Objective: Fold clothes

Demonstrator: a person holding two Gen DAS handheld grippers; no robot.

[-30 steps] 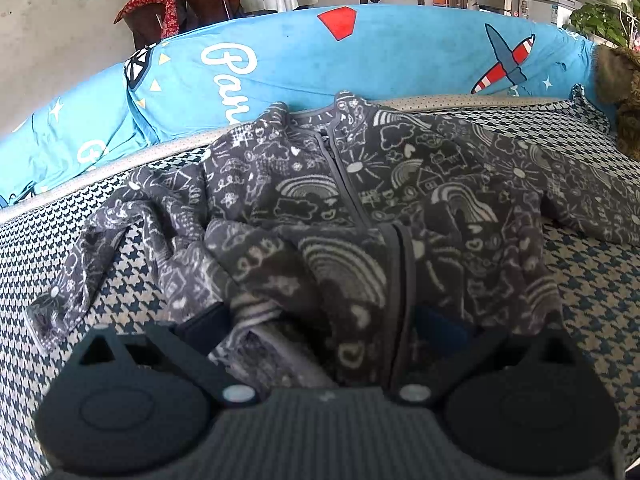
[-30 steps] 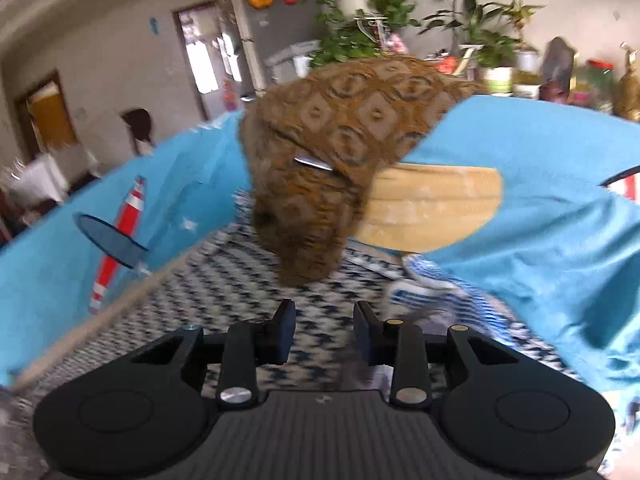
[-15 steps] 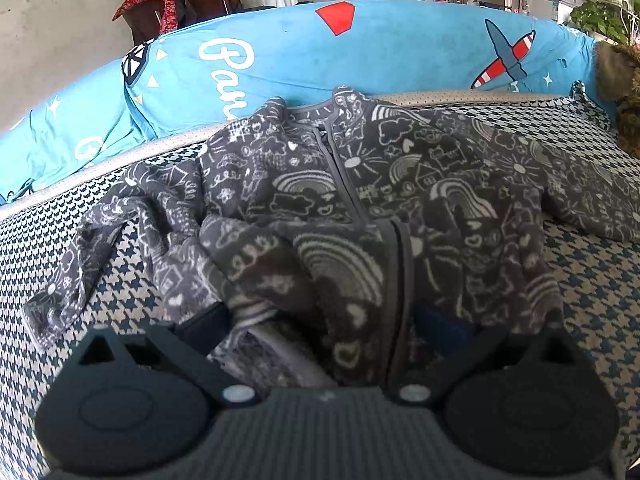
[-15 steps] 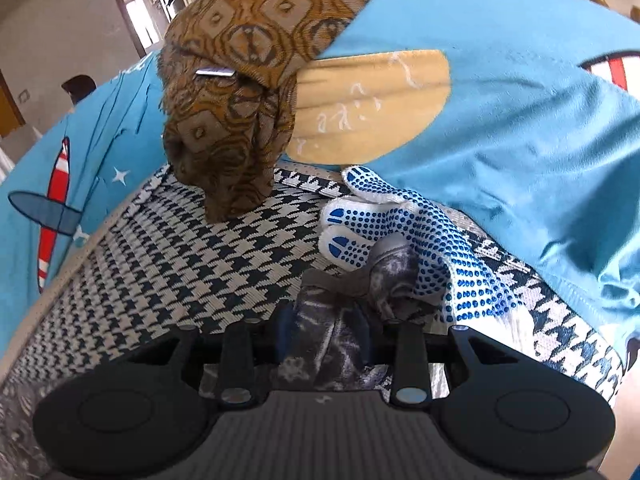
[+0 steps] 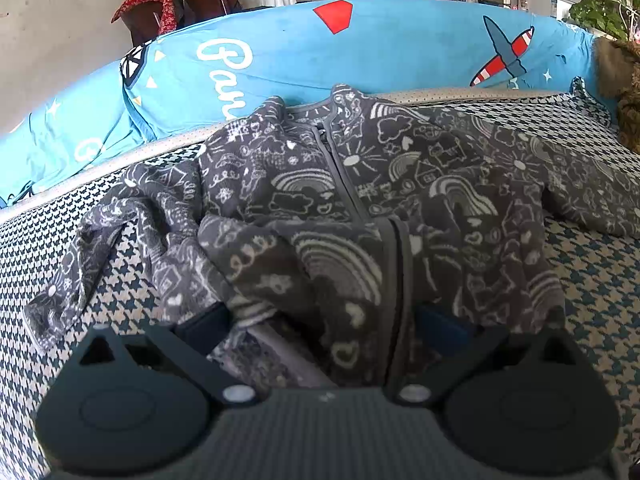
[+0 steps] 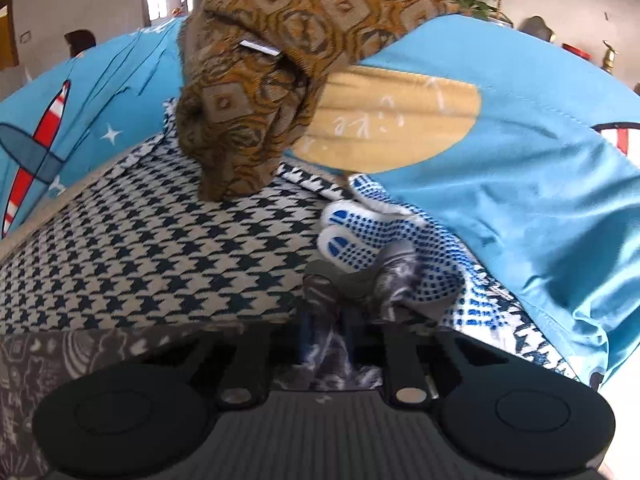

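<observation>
In the left wrist view, a dark grey fleece jacket with white doodle drawings and a grey zipper [image 5: 360, 200] is being shown spread on the seat cushion with the black-and-cream houndstooth pattern [image 5: 60, 248]. Its collar is lying at the far edge of this cushion, just in front of the bright blue cover with white letters and a red-striped aeroplane [image 5: 360, 48]. One sleeve is stretched toward the left side of the cushion, and the other is reaching to the right side. The bottom hem of the jacket is being folded up and is bunched over the left gripper [image 5: 320, 324]. The fingers of this gripper are standing wide apart, with the raised hem lying between them; it cannot be told whether the cloth is really being pinched.

In the right wrist view, the right gripper [image 6: 322, 328] is being kept narrow, and a piece of the grey patterned fleece is being held between its fingers, at the near edge of the houndstooth cushion [image 6: 140, 248]. A white knitted work glove with blue dots [image 6: 384, 240] is lying on the cushion just beyond the gripped cloth and is touching it. A brown and orange patterned cloth [image 6: 280, 60] is hanging over the blue cover [image 6: 540, 160] down to the far edge of the cushion.
</observation>
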